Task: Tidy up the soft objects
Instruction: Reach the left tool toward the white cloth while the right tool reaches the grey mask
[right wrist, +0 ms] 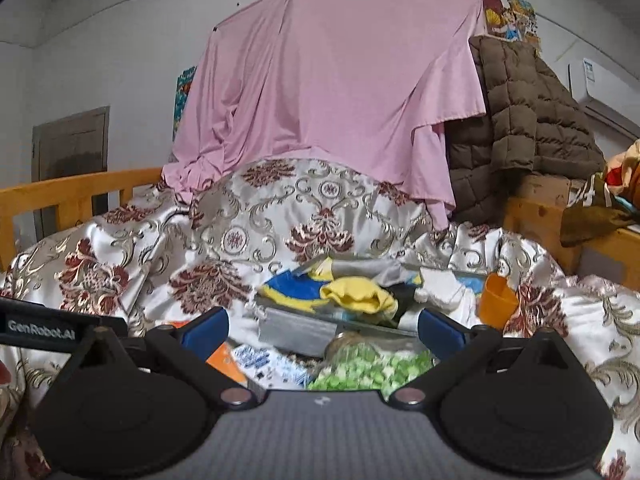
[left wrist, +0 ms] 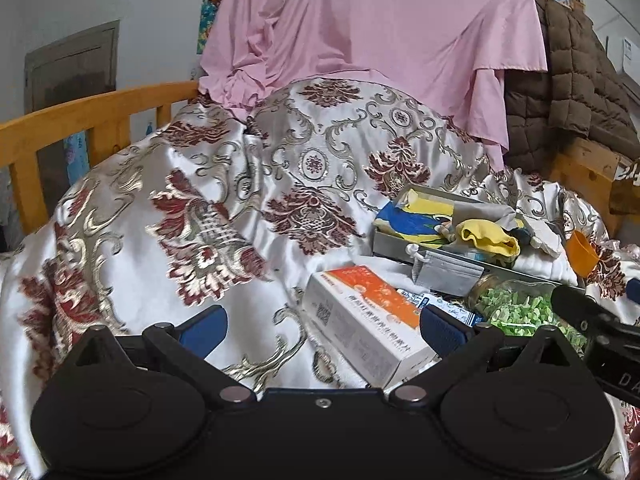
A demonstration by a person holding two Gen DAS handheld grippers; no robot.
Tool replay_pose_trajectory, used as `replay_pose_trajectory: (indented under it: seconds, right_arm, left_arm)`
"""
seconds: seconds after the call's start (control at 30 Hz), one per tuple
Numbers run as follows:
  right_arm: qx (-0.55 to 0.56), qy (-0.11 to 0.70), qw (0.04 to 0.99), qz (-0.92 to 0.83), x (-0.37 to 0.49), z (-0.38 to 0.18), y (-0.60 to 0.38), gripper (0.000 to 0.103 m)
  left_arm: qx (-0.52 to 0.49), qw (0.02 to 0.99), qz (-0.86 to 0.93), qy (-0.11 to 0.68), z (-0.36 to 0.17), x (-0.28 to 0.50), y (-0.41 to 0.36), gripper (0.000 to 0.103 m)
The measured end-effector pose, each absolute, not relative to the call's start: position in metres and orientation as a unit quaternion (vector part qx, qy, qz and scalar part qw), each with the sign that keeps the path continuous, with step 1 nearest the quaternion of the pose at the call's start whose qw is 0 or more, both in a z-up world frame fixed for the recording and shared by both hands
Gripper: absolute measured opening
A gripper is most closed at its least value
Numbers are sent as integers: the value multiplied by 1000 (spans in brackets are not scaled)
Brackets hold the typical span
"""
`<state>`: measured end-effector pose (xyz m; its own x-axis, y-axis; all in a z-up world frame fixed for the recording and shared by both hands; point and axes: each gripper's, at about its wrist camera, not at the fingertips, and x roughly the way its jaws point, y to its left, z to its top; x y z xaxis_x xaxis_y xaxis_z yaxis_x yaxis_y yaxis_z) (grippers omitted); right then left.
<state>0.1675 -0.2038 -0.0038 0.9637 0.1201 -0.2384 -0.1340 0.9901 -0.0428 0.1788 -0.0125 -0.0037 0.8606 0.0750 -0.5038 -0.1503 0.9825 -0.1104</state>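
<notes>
A shallow grey tray (left wrist: 383, 241) lies on the patterned bedspread, holding a yellow sock (left wrist: 490, 237), a blue-and-yellow cloth (left wrist: 412, 220), a grey cloth (left wrist: 480, 210) and a white cloth (left wrist: 542, 237). A grey face mask (left wrist: 448, 273) hangs over its front edge. My left gripper (left wrist: 324, 327) is open, low over a white-and-orange carton (left wrist: 360, 320). My right gripper (right wrist: 323, 334) is open too, pointing at the mask (right wrist: 296, 335) and the yellow sock (right wrist: 360, 294), above a jar of green pieces (right wrist: 372, 364). Neither holds anything.
An orange cup (right wrist: 496, 300) stands right of the tray. A blue-printed packet (right wrist: 272, 362) lies by the jar. Behind, a pink sheet (right wrist: 332, 92) and a brown quilted jacket (right wrist: 520, 120) hang down. A wooden bed rail (left wrist: 80, 120) runs along the left.
</notes>
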Motion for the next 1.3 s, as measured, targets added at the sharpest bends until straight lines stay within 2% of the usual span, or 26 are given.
replay_pose_trajectory:
  seconds: [0.23, 0.47, 0.63, 0.87, 1.13, 1.3]
  right_arm:
    - [-25, 110, 991, 79, 198, -7, -209, 103]
    - [-9, 122, 989, 80, 222, -18, -223, 103]
    - [-5, 127, 986, 109, 234, -35, -226, 103]
    - [-14, 161, 978, 129, 263, -50, -223, 103]
    - [-60, 206, 968, 128, 304, -54, -202, 103]
    - [-146, 235, 952, 132, 316, -47, -179, 103]
  left_arm:
    - [-96, 961, 40, 256, 0, 215, -12, 102]
    - [-35, 953, -48, 297, -9, 283, -10, 102]
    - [-33, 946, -111, 304, -23, 328, 6, 102]
    - [0, 915, -181, 360, -42, 381, 14, 102]
    - [83, 858, -272, 429, -45, 431, 3, 102]
    - [95, 830, -322, 446, -60, 442, 4, 102]
